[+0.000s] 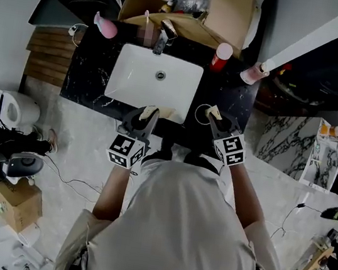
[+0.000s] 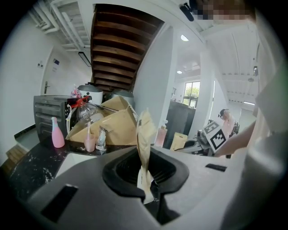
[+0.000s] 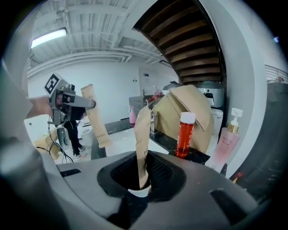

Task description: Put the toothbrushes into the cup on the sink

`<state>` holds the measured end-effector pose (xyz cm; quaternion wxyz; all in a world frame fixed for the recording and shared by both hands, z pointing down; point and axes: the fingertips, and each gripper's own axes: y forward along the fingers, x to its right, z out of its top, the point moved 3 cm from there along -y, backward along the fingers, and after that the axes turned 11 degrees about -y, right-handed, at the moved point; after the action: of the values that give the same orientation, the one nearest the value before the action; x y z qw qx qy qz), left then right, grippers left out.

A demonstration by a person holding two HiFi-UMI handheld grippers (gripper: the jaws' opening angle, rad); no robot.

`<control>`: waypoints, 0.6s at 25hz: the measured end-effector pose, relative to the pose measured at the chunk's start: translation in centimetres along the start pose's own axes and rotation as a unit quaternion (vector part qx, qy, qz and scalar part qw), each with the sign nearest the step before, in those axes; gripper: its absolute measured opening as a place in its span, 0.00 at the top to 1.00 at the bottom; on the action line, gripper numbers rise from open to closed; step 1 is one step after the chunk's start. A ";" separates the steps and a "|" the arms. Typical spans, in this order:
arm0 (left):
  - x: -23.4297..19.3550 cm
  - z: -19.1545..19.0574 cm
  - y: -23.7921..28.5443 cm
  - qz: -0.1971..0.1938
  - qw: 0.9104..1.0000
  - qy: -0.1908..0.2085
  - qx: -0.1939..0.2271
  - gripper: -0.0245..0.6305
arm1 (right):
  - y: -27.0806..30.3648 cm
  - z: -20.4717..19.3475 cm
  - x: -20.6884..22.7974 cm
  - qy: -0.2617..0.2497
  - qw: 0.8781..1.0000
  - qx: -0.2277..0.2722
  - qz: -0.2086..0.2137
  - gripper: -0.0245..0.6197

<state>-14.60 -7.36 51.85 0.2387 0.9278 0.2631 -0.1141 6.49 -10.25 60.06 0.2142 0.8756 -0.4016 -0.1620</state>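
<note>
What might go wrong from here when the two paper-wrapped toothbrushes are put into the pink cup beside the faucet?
1. The left gripper and right gripper each pinch just one end of a paper-wrapped toothbrush, so it may swivel or slip.
2. The pink cup stands close beside the faucet and already holds a stick; a long toothbrush could bump either.
</note>
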 end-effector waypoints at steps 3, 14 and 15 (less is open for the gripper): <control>0.1 -0.1 0.0 0.002 1.000 0.000 -0.004 0.91 | 0.4 -0.9 -0.1 -0.001 1.000 -0.009 0.002 0.86; 0.8 0.1 0.7 0.000 1.000 0.002 -0.009 0.91 | 1.6 -2.8 0.2 0.007 0.999 -0.030 0.011 0.86; 0.9 0.1 0.7 0.000 1.000 0.002 -0.009 0.91 | 1.7 -2.9 0.2 0.007 0.999 -0.030 0.013 0.86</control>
<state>-13.45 -7.53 51.76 0.2465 0.9258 0.2645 -0.1099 6.87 -10.73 63.35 0.2451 0.8646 -0.4063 -0.1650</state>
